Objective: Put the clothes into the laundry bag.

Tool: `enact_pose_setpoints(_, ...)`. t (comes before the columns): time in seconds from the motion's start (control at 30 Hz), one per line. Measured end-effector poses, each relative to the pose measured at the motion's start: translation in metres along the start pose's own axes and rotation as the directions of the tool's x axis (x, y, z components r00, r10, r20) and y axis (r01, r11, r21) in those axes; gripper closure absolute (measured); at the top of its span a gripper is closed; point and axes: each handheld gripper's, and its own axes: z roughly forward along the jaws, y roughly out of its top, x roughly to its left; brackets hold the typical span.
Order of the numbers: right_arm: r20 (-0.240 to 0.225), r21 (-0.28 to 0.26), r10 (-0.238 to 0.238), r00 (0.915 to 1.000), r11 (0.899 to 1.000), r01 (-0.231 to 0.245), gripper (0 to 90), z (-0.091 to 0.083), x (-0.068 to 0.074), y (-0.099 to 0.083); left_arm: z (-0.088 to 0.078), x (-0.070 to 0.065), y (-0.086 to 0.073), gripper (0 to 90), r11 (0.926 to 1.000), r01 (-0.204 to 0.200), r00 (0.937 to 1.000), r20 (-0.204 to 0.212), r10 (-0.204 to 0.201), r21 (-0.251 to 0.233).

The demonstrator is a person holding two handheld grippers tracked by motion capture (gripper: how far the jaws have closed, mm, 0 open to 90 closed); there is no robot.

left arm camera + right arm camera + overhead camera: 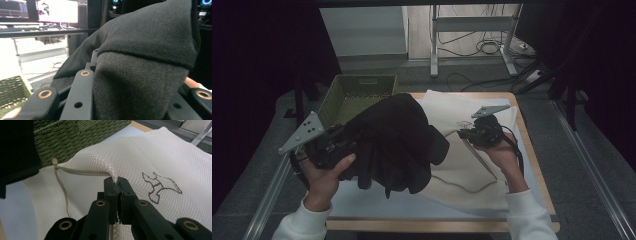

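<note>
Support: a small rectangular table with a pale wooden edge (pixel 539 170) and a light blue-white top (pixel 362 202), standing on grey floor.
Cover: a cream mesh laundry bag (pixel 462 165) lies flat over the middle and the 3 o'clock half of the top, reaching the edge at 12 o'clock.
Bag detail: a brown outline print (pixel 161 186) on the mesh; a beige drawstring cord (pixel 464 189) loops over it towards 5 o'clock.
Basket: a green woven rectangular basket (pixel 362 92) sits at 11 o'clock, at the table's far corner; whether it rests on the top or beside it I cannot tell.
Bare top: showing at 7 o'clock.
</note>
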Motion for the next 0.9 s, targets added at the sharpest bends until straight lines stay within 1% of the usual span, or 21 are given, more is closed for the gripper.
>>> enact_pose_setpoints(0.13, 0.0, -0.001, 0.002, 1.0, 1.0, -0.002, 86.9, 0.0, 0.0, 0.0, 0.002, -0.004, -0.004, 72.0, 1.0, 0.0, 0.9999, 0.017, -0.001, 0.008)
enact_pose_setpoints(0.43, 0.003, 0.001, -0.002, 1.0, 1.0, 0.002, 86.8, 0.002, 0.0, 0.001, 0.005, -0.018, -0.01, 72.0, 0.9996, -0.011, 0.9979, 0.063, 0.009, 0.027)
enact_pose_setpoints(0.77, 0.005, -0.001, -0.001, 1.0, 1.0, 0.001, 86.8, 0.003, 0.0, 0.001, 0.014, -0.024, -0.021, 72.0, 0.9982, 0.0, 0.9951, 0.098, -0.006, 0.061)
enact_pose_setpoints(0.9, 0.007, -0.006, 0.002, 1.0, 1.0, -0.002, 86.8, 0.003, 0.0, 0.001, 0.019, -0.028, -0.023, 72.0, 0.9969, -0.006, 0.9935, 0.114, -0.003, 0.078)
